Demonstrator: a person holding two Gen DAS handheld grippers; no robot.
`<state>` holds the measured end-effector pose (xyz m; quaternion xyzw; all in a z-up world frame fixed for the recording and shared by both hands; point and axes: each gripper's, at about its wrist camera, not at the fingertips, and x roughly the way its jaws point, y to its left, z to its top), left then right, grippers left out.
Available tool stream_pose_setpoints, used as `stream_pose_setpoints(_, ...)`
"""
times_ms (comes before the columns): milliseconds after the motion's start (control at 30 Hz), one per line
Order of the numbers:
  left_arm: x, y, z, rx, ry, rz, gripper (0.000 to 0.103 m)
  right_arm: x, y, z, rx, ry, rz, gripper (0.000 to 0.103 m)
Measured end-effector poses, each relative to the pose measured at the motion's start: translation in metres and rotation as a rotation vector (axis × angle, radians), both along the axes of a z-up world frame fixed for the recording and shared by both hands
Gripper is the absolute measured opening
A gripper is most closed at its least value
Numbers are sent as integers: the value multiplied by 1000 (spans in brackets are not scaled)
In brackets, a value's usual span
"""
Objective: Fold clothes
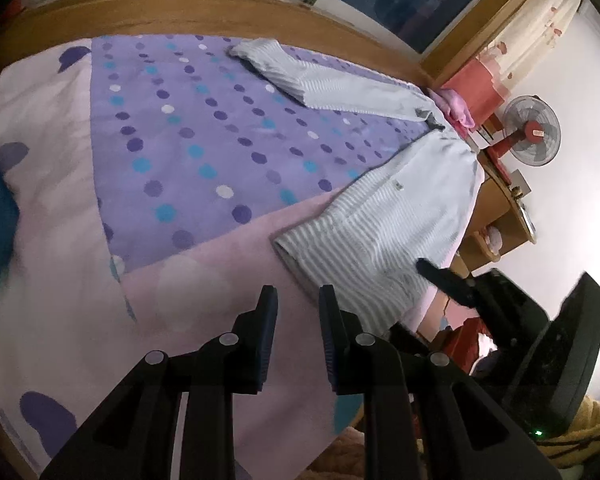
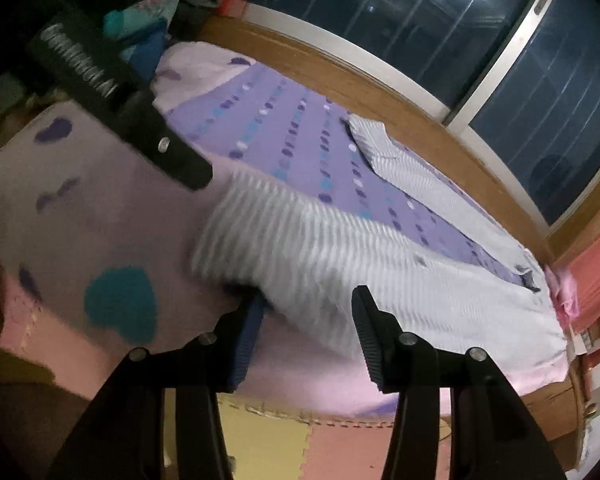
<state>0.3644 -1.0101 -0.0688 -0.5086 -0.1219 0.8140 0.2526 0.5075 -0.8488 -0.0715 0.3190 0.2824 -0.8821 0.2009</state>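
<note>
Here the striped long-sleeved top (image 2: 340, 248), spread flat on the dotted bedspread (image 1: 204, 148), is approached at its hem by the right gripper (image 2: 312, 320), jaws apart and empty, while the left gripper (image 1: 296, 312) is held narrowly parted over bare bedding, so a hem grasp is judged next.

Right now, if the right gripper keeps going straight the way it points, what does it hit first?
Most likely the near hem of the pale blue-and-white striped garment on the bed; the right gripper has open jaws straddling that edge already. Motion blur leaves the depth uncertain.
</note>
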Motion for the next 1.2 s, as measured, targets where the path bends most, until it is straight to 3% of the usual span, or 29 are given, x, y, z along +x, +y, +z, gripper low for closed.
stream_pose_setpoints(100, -1, -4, 7, -1, 23, 12, 20, -2, -5, 5, -141, -187, 69, 44)
stream_pose_setpoints(133, -2, -5, 8, -3, 29, 15, 20, -3, -3, 7, -216, -298, 115, 44)
stream_pose_setpoints(233, -7, -2, 11, -14, 43, 8, 20, 2, 4, 20, -325, -405, 142, 44)
stream_pose_setpoints(367, -17, 16, 13, 3, 47, -18, 20, -7, 34, 34, -313, -275, -8, 45)
stream_pose_setpoints(533, -30, 64, 23, -18, 68, -100, 22, -45, 114, 30, -414, -282, -315, 45)
stream_pose_setpoints(633, -40, 101, 26, -29, 69, -135, 29, -48, 157, 29, -469, -270, -411, 45)
stream_pose_setpoints(1000, -64, 279, 21, -74, 35, -211, 29, -92, 316, 32, -493, -231, -450, 46)
stream_pose_setpoints(1200, -64, 350, 15, -81, -3, -216, 29, -107, 388, 32, -516, -236, -464, 47)
